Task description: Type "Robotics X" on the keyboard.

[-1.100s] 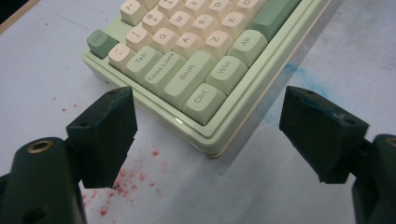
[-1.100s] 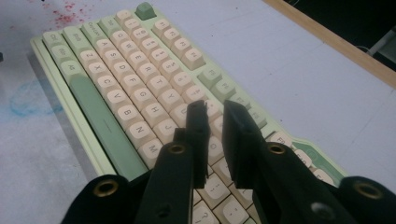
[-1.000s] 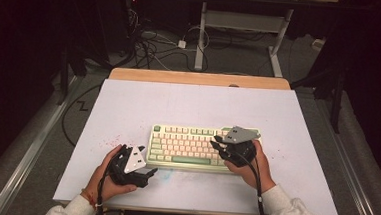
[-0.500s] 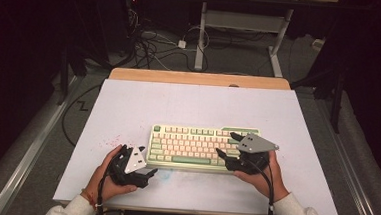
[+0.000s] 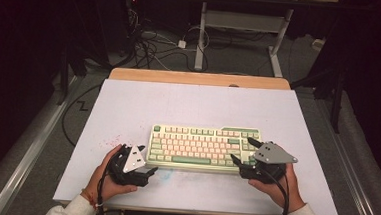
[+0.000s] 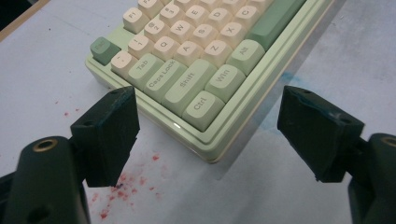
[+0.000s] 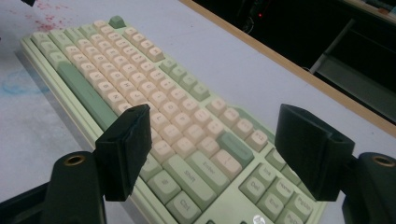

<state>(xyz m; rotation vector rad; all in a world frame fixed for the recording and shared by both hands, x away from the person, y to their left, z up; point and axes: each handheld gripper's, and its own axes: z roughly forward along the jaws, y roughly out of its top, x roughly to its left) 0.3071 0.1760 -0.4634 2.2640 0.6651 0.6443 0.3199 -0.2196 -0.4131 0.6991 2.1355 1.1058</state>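
Both matte black grippers, left (image 5: 150,170) and right (image 5: 241,149), gape empty beside the glossy, perhaps plastic keyboard (image 5: 203,147)

left gripper (image 6: 208,135): jaws standing wide apart, gripping nothing | keyboard (image 6: 205,51): lying toward 12 o'clock, its Ctrl corner pointing at 6 o'clock between the jaws, touching neither | table (image 6: 289,186): red specks showing at 7 o'clock, blue smear at 2 o'clock

Light falls from overhead onto the pale bench (image 5: 128,103), which shows bright and even, while the room beyond its far edge sinks into near black. The keyboard (image 6: 205,60) casts a soft shadow toward the bench's near edge. In both gripper views the nearest jaws are slightly soft.
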